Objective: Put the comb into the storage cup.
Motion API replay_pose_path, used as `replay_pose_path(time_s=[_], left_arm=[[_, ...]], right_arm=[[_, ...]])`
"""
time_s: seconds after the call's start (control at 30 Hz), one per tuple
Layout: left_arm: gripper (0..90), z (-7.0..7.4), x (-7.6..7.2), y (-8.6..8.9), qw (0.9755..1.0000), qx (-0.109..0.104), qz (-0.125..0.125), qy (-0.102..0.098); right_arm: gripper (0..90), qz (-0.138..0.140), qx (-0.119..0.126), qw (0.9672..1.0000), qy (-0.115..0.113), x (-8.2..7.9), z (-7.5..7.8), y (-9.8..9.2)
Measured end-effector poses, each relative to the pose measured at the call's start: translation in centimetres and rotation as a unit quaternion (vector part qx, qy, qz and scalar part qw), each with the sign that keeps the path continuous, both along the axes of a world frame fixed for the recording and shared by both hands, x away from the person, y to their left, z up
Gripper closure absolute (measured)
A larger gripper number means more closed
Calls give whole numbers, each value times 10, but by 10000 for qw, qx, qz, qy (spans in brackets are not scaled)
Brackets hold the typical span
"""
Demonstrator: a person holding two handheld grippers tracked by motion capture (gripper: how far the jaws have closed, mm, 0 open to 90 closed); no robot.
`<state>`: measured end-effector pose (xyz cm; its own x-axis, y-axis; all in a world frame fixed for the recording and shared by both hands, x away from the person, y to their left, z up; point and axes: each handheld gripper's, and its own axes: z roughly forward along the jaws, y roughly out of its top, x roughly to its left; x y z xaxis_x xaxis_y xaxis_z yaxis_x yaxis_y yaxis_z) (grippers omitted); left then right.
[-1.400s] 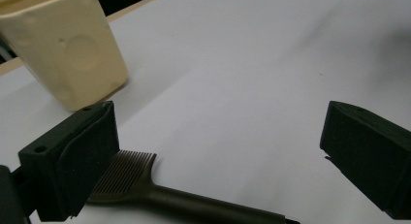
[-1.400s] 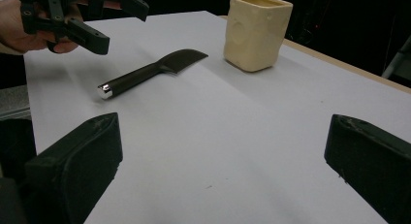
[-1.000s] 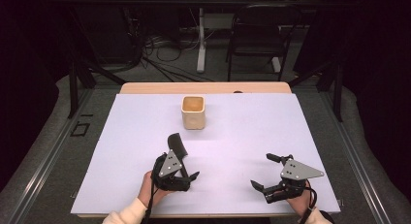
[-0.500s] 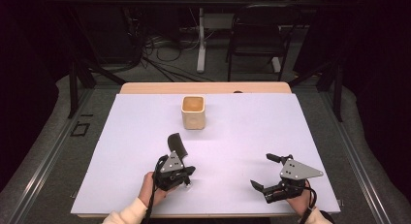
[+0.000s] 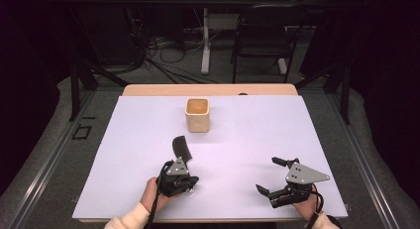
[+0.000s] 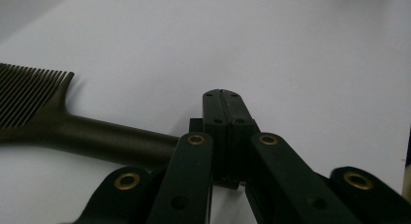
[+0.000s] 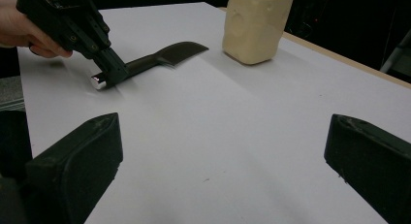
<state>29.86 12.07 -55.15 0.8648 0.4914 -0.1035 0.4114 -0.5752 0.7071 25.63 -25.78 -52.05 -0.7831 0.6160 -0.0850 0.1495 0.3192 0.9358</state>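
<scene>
A black comb [image 5: 181,145] lies on the white table [image 5: 257,130], its toothed head toward the cream cup [image 5: 197,115]. My left gripper [image 5: 194,180] is shut on the near end of the comb's handle. In the left gripper view the jaws [image 6: 224,112] meet, and the comb [image 6: 97,136] runs off to the left. The right gripper view shows that gripper [image 7: 110,71] pinching the comb [image 7: 160,56] beside a shiny handle tip. My right gripper [image 5: 266,174] rests open at the front right, with nothing between its jaws [image 7: 223,151].
The cup [image 7: 256,25] stands upright at the back middle of the table. A wooden strip edges the far side. Beyond it are a dark floor, cables and a chair.
The left gripper's jaws stood open around the comb's handle one second ago and are now closed on it. The right gripper has not moved.
</scene>
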Motion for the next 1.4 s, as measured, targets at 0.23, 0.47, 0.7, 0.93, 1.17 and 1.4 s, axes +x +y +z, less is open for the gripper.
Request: replay_pose_path(time_s=[0.23,0.47,0.7,0.93,1.17,1.4], left_arm=[[900,0,-1,8,9999,16,33,105],[900,2,-1,16,9998,125,112,147],[900,4,-2,20,9996,186,144,124],[900,5,-3,21,9991,362,164,127],[900,7,-5,27,9985,404,355,115],[900,7,-3,28,9975,540,453,107]], right_arm=[[0,-12,-5,10000,-2,0,0,0],[0,-19,-3,10000,-12,0,0,0],[0,-25,-21,10000,-11,0,0,0],[0,-34,-26,10000,-24,0,1,-1],[0,-23,-17,10000,-24,0,0,0],[0,-26,-22,10000,-28,0,1,-1]])
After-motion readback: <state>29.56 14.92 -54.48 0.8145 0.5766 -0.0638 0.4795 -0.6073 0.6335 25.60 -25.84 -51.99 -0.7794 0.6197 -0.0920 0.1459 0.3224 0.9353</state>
